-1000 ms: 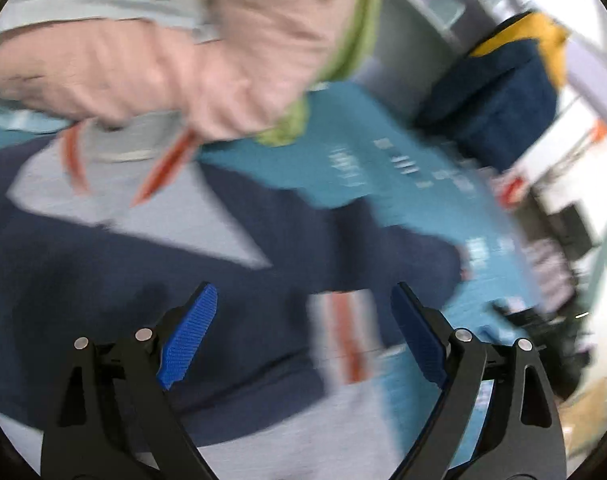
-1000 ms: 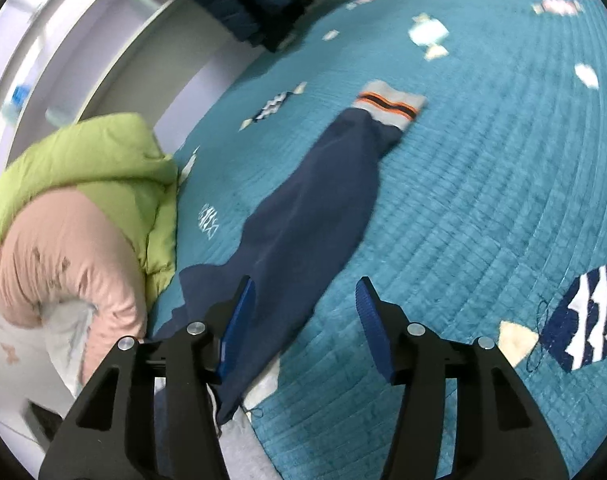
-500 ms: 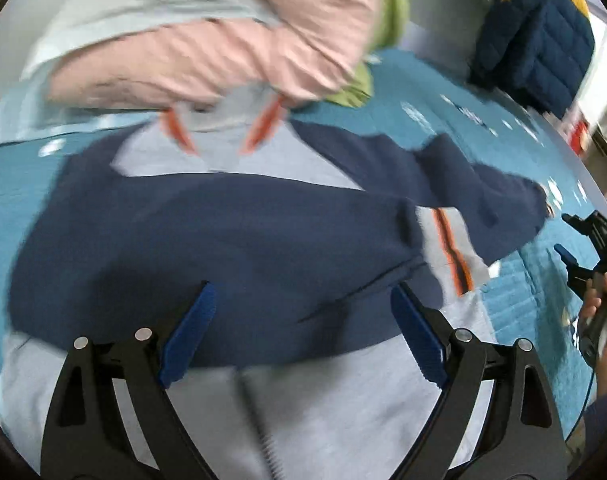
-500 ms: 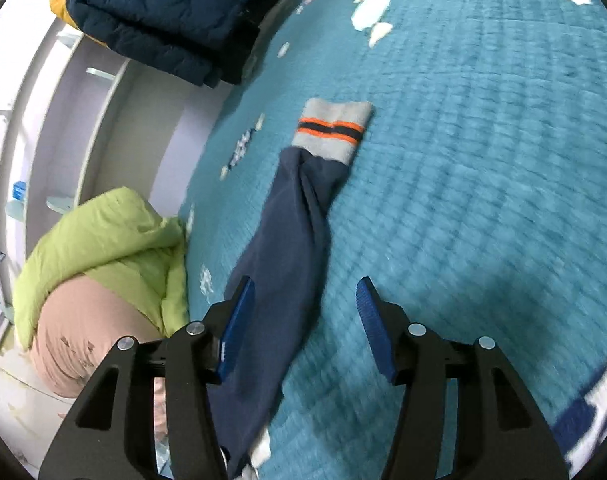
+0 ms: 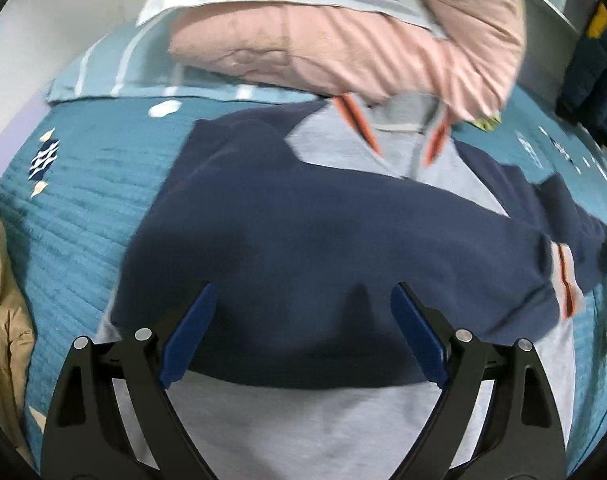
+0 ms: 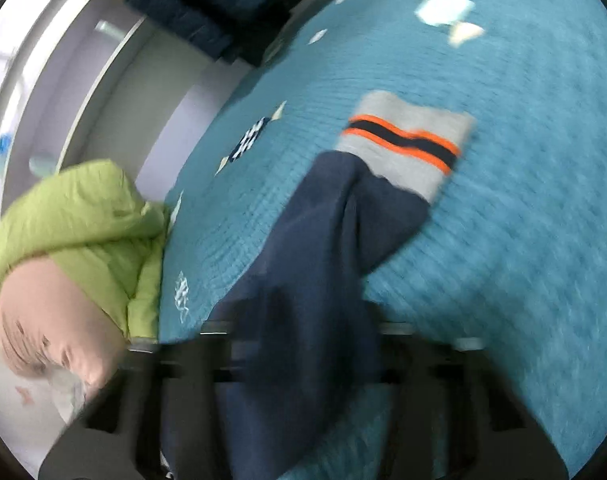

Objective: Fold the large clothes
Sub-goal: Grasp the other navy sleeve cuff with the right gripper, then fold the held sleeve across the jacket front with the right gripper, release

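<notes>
**Sweatshirt spread on the teal quilt, right sleeve in the right gripper**

The sweatshirt (image 5: pixel 323 248), navy with a grey body and orange trim, lies flat on the teal quilt (image 5: pixel 75 216) of a bed. In the left wrist view its grey collar with two orange stripes points toward a pink padded jacket (image 5: pixel 363 40) heaped at the far side, and one navy sleeve is folded across the chest, its grey striped cuff (image 5: pixel 565 280) ending near the right edge of the garment. The left gripper (image 5: pixel 303 332) hangs over the lower part of that folded sleeve with its blue pads (image 5: pixel 189 332) spread wide, nothing between them. A tan garment (image 5: pixel 3 320) sits at the left border, and a dark blue quilted jacket (image 5: pixel 595 72) lies at the far right.

In the right wrist view the other sleeve (image 6: pixel 323 260) stretches out over the quilt, ending in a grey cuff with orange and navy bands (image 6: pixel 403 144). The right gripper (image 6: pixel 299 356) is badly blurred; its jaws have just been closing and now stand pressed together on the navy sleeve cloth, which runs down between them. A green padded jacket (image 6: pixel 83 208) lies to the left, touching the pink one.
</notes>
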A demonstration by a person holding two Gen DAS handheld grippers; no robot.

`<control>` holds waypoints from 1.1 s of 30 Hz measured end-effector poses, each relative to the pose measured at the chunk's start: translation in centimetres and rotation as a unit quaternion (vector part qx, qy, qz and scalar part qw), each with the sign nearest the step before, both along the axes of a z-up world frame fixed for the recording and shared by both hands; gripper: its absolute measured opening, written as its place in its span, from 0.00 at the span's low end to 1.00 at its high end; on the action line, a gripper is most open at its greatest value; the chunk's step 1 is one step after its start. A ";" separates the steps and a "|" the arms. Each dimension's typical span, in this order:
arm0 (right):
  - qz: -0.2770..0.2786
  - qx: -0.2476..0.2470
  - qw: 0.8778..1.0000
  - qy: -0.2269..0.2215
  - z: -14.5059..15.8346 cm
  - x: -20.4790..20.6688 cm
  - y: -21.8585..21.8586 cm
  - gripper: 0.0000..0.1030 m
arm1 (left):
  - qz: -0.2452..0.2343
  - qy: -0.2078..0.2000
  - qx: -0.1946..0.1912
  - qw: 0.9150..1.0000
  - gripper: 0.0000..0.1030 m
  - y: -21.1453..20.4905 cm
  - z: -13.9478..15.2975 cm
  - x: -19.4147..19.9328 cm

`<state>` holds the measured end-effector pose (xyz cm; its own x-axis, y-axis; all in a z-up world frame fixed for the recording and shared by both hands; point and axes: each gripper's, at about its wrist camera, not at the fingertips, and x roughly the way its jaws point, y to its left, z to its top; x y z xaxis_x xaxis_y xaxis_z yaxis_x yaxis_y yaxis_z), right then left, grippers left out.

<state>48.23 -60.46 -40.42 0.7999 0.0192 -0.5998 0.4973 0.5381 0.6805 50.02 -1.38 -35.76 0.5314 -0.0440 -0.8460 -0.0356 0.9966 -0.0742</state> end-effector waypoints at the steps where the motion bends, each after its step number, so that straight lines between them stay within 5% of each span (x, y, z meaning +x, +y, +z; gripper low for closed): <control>1: -0.001 -0.018 1.000 -0.009 1.1 -0.3 0.1 0.05 | 0.004 0.000 -0.008 1.000 0.87 0.8 -0.1 0.2; 9: 0.040 -0.198 0.976 -0.082 13.5 -2.8 8.3 0.05 | 0.031 0.036 -0.081 0.996 0.87 5.5 -1.8 1.3; 14: 0.138 -0.273 0.939 -0.155 19.9 -2.7 19.3 0.05 | 0.028 -0.032 -0.152 0.988 0.87 7.9 1.9 0.1; 18: 0.248 -0.300 0.904 -0.179 21.5 -0.5 29.1 0.05 | 0.080 -0.059 -0.153 0.983 0.87 11.3 3.7 -0.6; 24: 0.428 -0.286 0.846 -0.138 15.0 2.8 46.4 0.06 | 0.154 -0.029 -0.160 0.975 0.87 16.4 2.6 -1.0; 29: 0.520 -0.311 0.795 0.018 4.1 4.0 56.0 0.12 | 0.159 -0.015 -0.146 0.976 0.87 18.0 1.9 -1.4; 33: 0.529 -0.293 0.796 0.010 4.0 1.8 56.4 0.49 | 0.157 -0.014 -0.159 0.975 0.87 18.6 1.7 -1.3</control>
<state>50.03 -4.09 -36.37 0.5121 0.3888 -0.7659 -0.4379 0.8853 0.1566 48.68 17.21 -34.05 0.5830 -0.1331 -0.8015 -0.3290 0.8633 -0.3827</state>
